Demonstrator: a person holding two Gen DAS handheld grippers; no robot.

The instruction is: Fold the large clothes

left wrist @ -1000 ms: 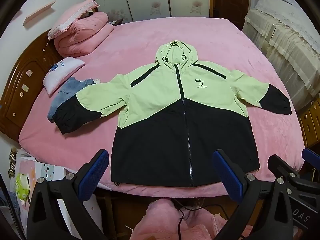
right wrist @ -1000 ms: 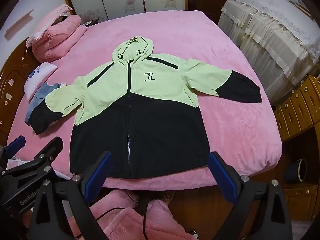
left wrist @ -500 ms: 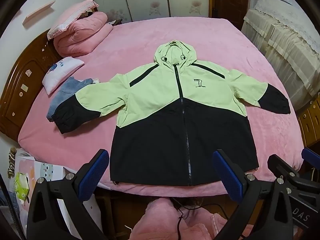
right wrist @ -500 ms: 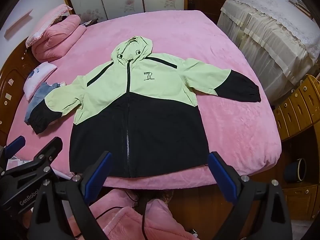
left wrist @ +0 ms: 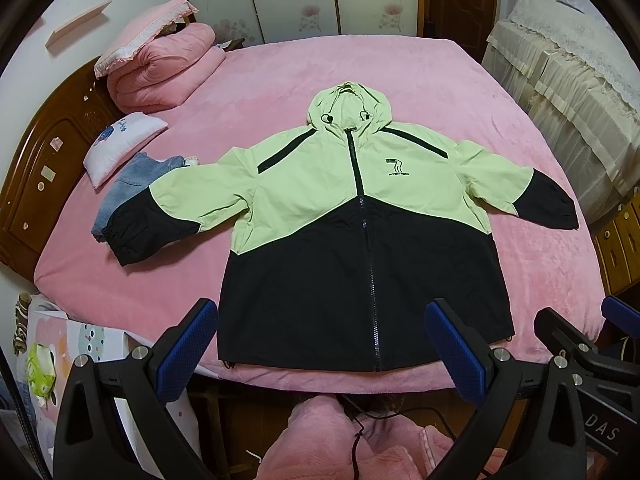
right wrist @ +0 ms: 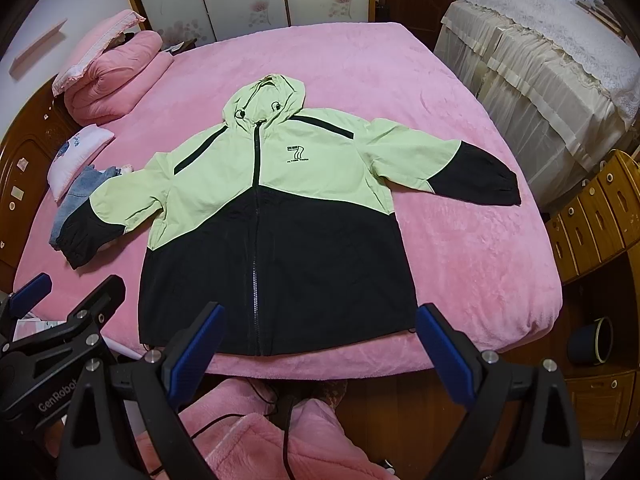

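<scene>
Over at the far left of the bed (left wrist: pixel 440 80), beside the wooden headboard (left wrist: pixel 44 160), a folded pink quilt (left wrist: pixel 160 68) sits above a small white pillow (left wrist: pixel 120 144) and a pair of jeans (left wrist: pixel 124 188). The cuff of the jacket's left-hand sleeve (left wrist: pixel 148 228) lies on those jeans, so that side wants lifting clear, not dragging.

The left tool (left wrist: pixel 320 344) hangs above the near edge of the bed, jaws spread wide and gripping nothing. In front of it the jacket (left wrist: pixel 352 208) lies flat, face up and zipped, hood (left wrist: pixel 348 104) away from us, hem (left wrist: pixel 360 364) along the bed's near edge.

The right tool (right wrist: pixel 316 344) hovers alongside, likewise released and empty.

No fold looks started yet. I'd say the tidy way is for each tool to pinch a sleeve near its black cuff and lay it across the chest, keeping the body smooth. The right-hand sleeve (right wrist: pixel 452 168) stretches toward the draped furniture (right wrist: pixel 540 72), with bare pink cover around it, so it should come over easily. The thin shell fabric may slide, so a firm pinch helps.
</scene>
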